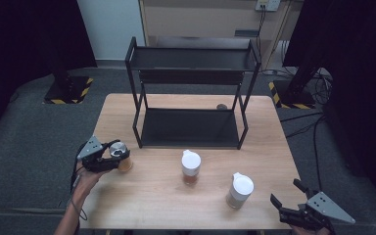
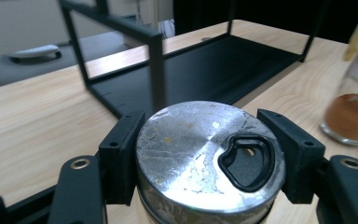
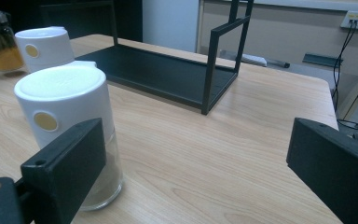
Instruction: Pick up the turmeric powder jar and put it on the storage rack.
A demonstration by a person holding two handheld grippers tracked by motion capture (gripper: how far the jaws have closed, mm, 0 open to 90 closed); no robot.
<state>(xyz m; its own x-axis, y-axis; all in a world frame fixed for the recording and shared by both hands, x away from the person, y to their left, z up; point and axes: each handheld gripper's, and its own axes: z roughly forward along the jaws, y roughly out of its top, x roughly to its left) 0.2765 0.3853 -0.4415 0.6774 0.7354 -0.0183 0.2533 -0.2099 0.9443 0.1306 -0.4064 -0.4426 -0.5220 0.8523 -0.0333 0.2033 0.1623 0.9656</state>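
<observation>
High view: left tongs [image 1: 113, 157] clamping silver-lidded jar [image 1: 121, 155] beside table's [image 1: 176, 205] left edge.

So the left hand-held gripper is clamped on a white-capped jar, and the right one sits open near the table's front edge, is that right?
Not quite. The left hand-held gripper is clamped on the metal-lidded jar, as the left gripper view shows. The right hand-held gripper is indeed open near the table's front edge.

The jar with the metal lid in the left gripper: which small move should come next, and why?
Probably lift it a little and carry it toward the black rack. The left gripper is already shut on the metal-lidded jar, pads on both sides of the lid. The rack's lower shelf lies bare, and the right gripper waits open.
</observation>
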